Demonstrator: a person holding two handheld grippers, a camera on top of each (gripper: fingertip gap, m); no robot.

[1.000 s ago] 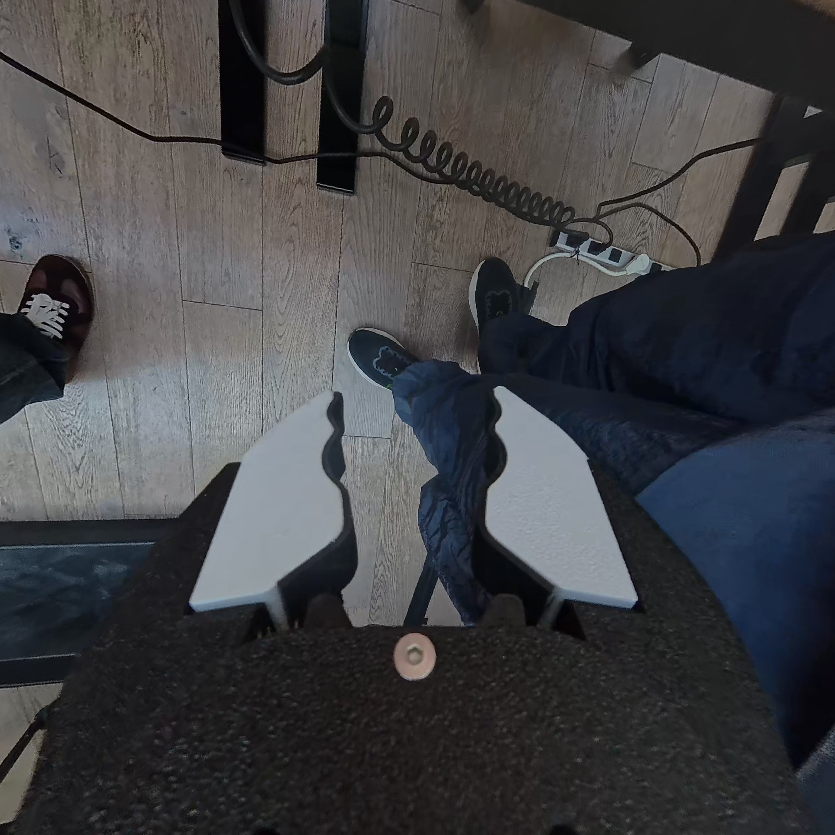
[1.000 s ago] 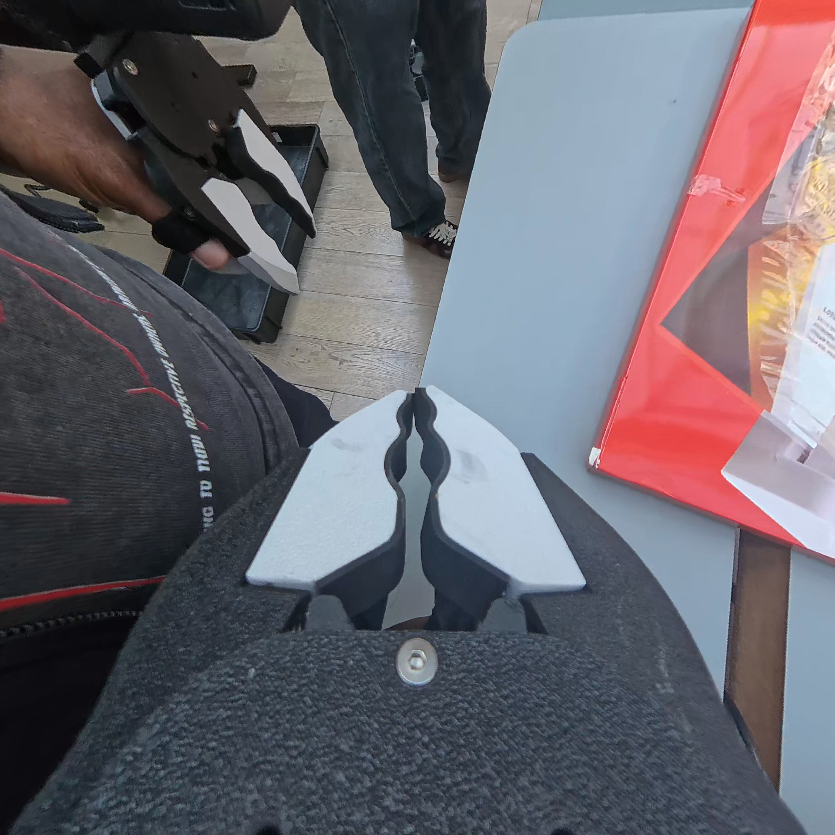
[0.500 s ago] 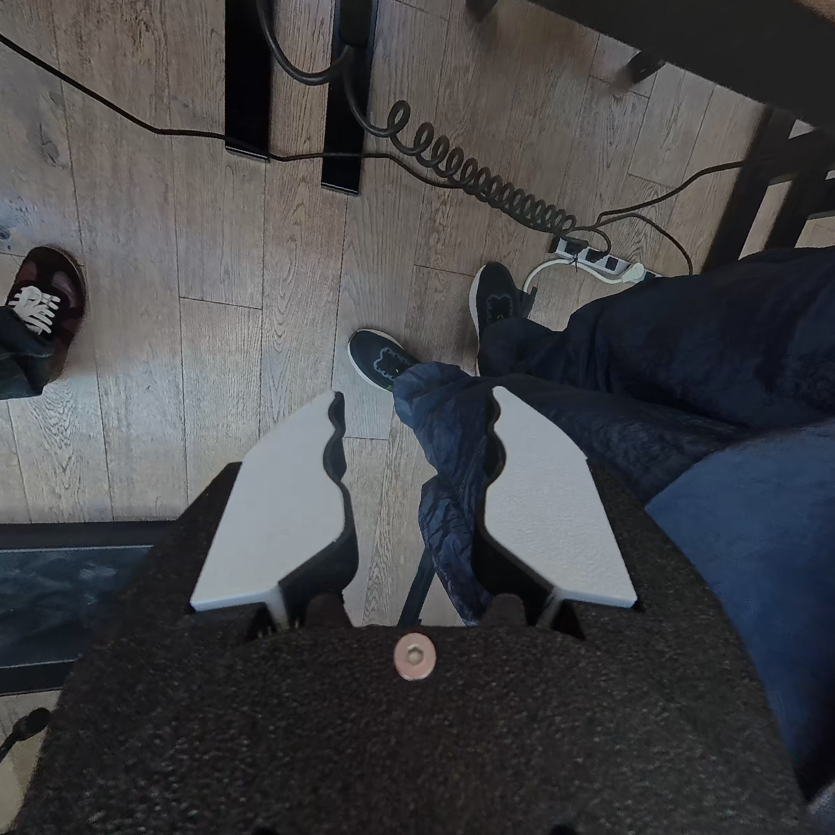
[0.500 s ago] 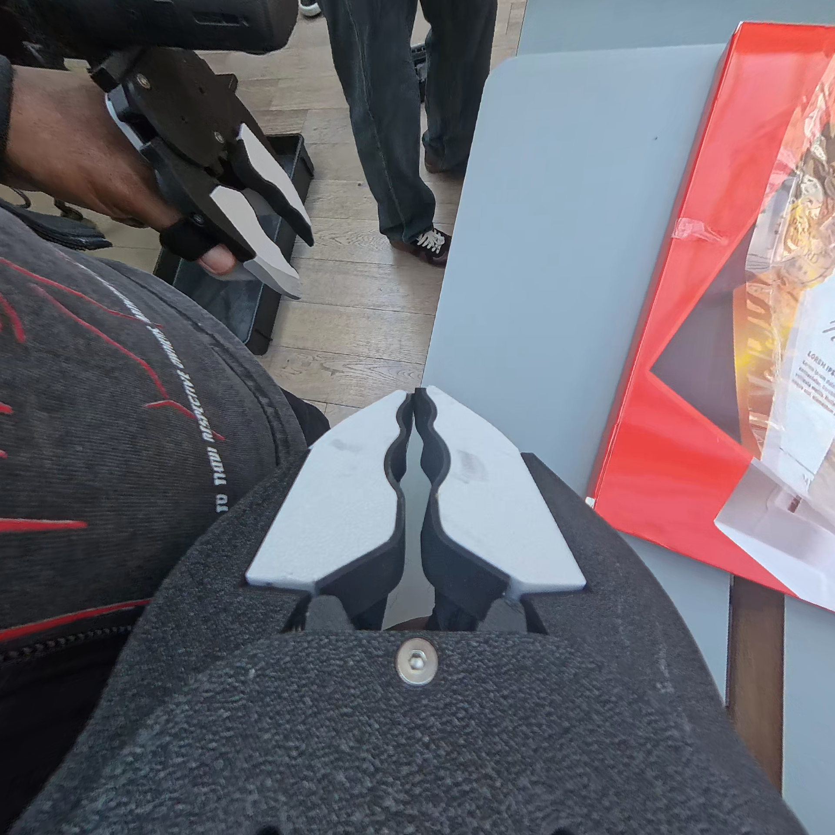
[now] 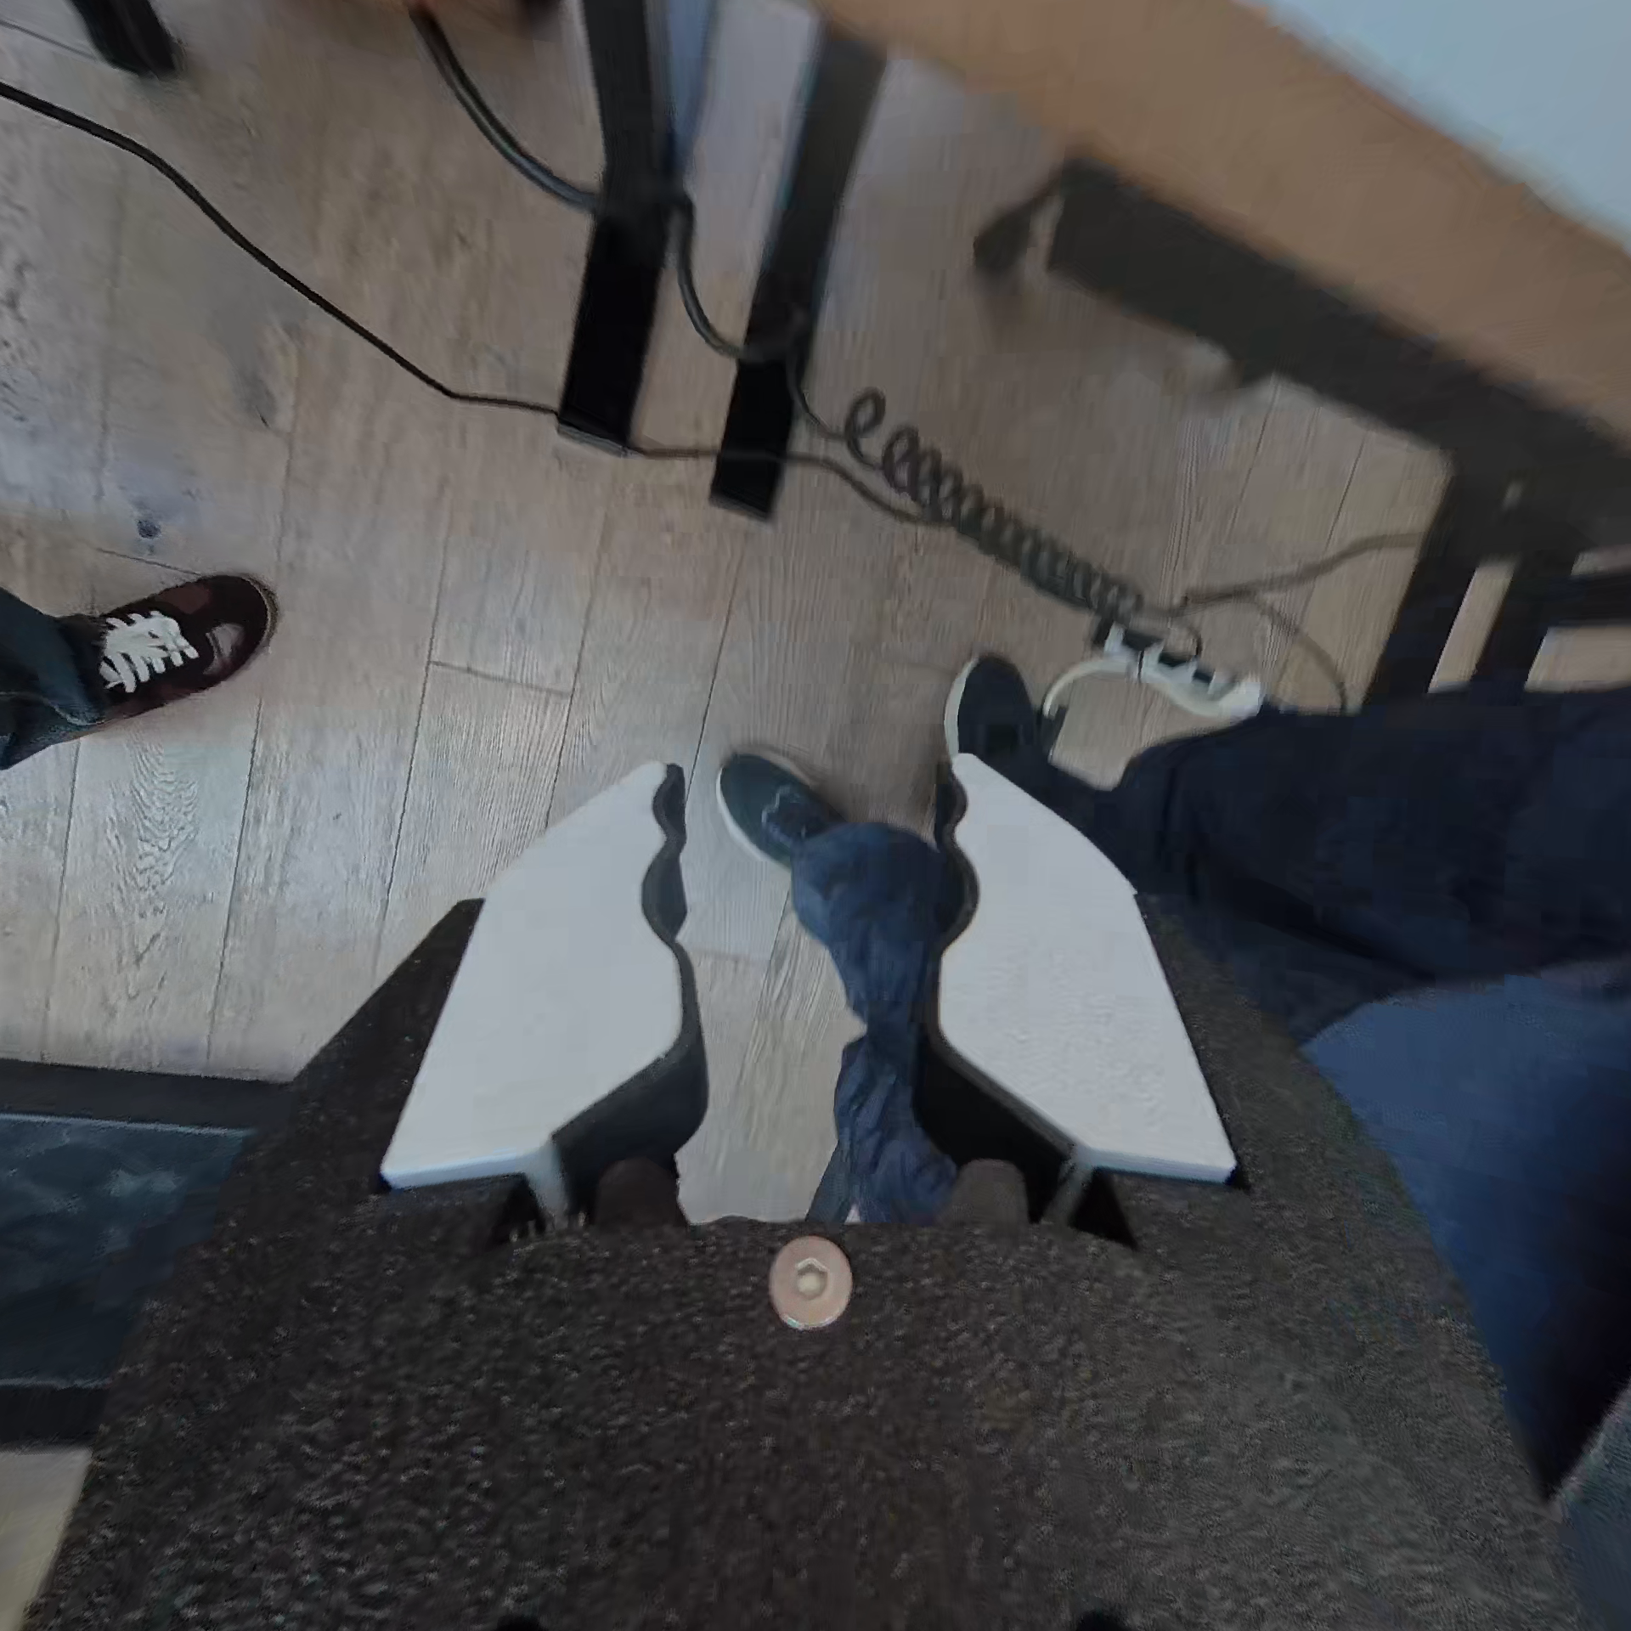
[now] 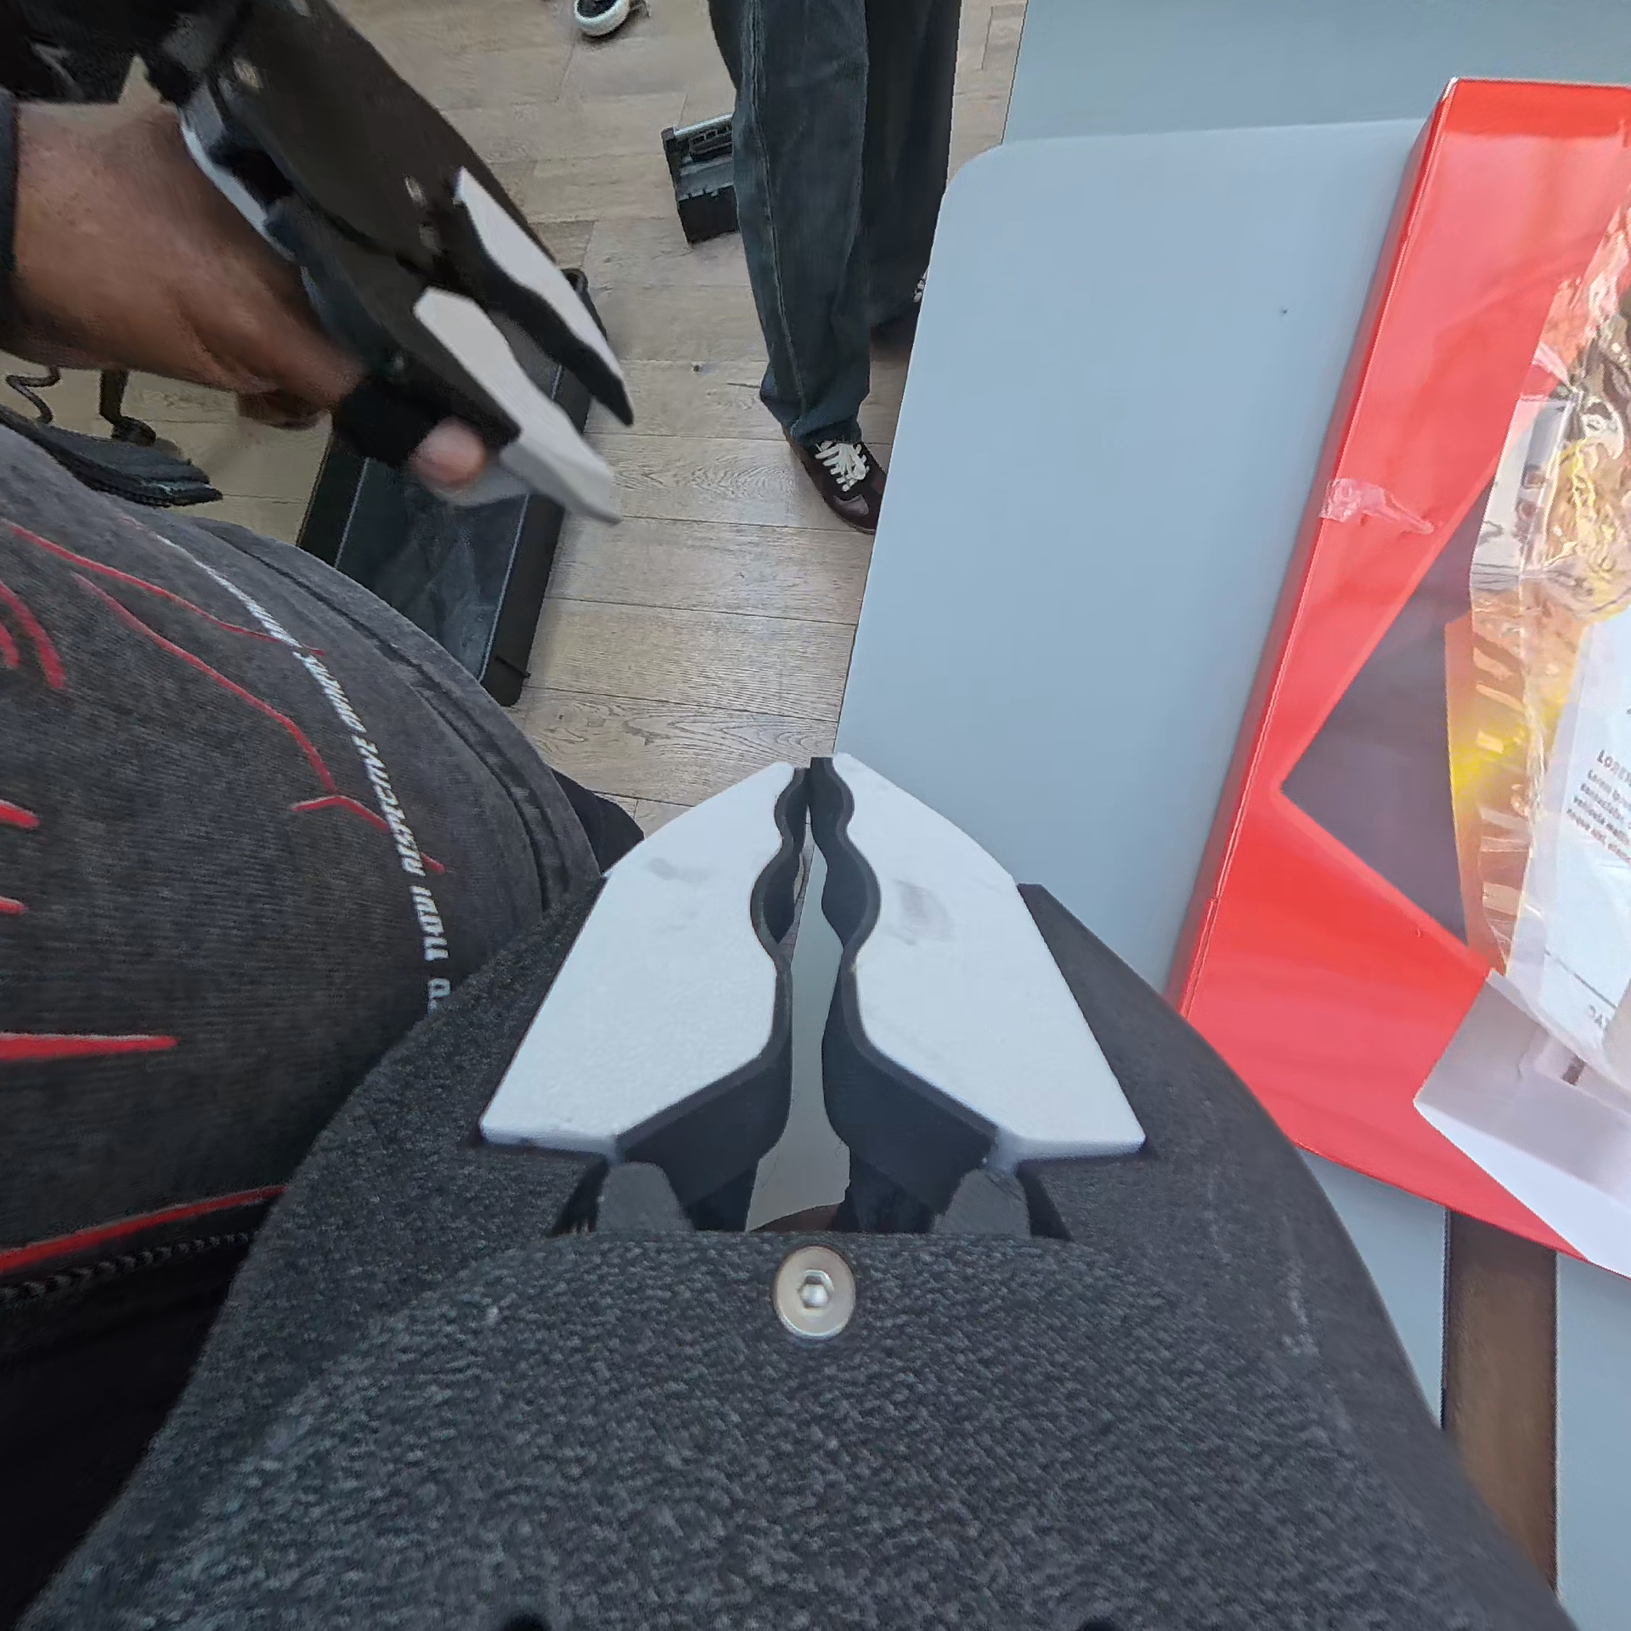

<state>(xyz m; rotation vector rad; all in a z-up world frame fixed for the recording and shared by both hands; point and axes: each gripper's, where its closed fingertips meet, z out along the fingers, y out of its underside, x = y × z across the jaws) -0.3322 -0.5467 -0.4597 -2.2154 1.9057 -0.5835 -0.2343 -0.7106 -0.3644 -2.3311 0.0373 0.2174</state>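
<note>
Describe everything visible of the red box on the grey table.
The red box lies flat on the grey table, right of the right gripper, cut off by the frame edge. Its glossy red face carries a dark angular panel. A crinkled clear plastic bag holding printed paper rests on it, and a scrap of clear tape sticks near its left edge. Neither gripper touches it.

Left wrist view — left gripper (image 5: 810, 777) hangs over the pale wood-plank floor (image 5: 353, 794), two dark sneakers (image 5: 777, 807) below its tips. Coiled black cable (image 5: 988, 521) and white power strip (image 5: 1165, 671) lie beyond, black table legs (image 5: 618, 265) farther back, maroon lace-up shoe (image 5: 176, 640) far left. Right wrist view — right gripper (image 6: 810, 777) at the near edge of the grey tabletop (image 6: 1103, 529); flat red box (image 6: 1377, 794) to its right, crinkled clear plastic bag (image 6: 1562, 706) on it.
</note>
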